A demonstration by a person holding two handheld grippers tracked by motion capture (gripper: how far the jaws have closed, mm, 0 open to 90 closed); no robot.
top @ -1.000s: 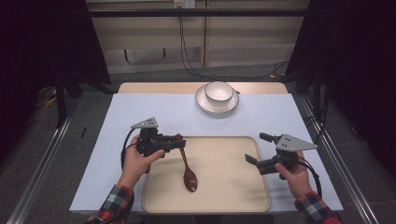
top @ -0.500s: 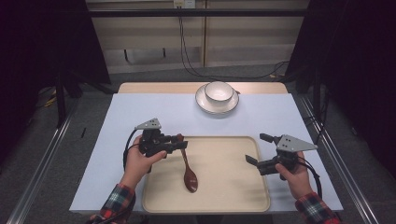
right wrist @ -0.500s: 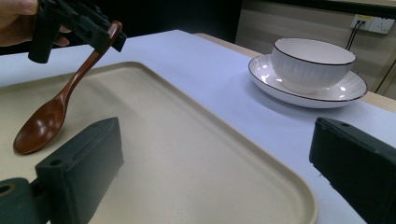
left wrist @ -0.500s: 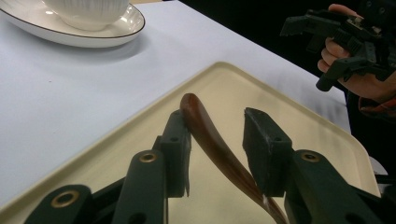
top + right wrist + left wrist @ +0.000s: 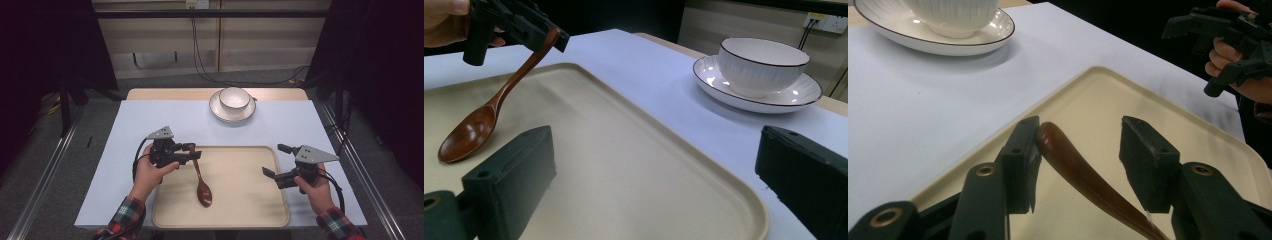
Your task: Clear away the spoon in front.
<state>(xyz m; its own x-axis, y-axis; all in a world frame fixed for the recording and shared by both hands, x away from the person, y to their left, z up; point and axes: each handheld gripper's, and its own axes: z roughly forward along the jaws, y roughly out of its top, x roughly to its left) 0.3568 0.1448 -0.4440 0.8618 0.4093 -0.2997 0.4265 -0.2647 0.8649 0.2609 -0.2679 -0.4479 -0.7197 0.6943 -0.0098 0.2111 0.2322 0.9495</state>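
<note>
A brown wooden spoon [image 5: 201,182] has its bowl resting on the beige tray [image 5: 240,200] and its handle slanting up to my left gripper [image 5: 194,151]. In the left gripper view the handle tip [image 5: 1050,135] leans against one pad, and a clear gap separates it from the other pad [image 5: 1143,160]. These jaws have just been opening and no longer pinch the spoon. My right gripper [image 5: 272,160] hovers over the tray's right edge, open wide with nothing between its fingers. The right gripper view shows the spoon [image 5: 474,127] propped at a tilt.
A white bowl [image 5: 234,98] sits on a white saucer [image 5: 218,111] at the table's far middle. A pale blue cloth [image 5: 125,150] covers the table around the tray. In the right gripper view the bowl [image 5: 761,62] stands beyond the tray's corner.
The left gripper's jaws have spread apart around the spoon handle. Both hands and the spoon have stayed where they were.
</note>
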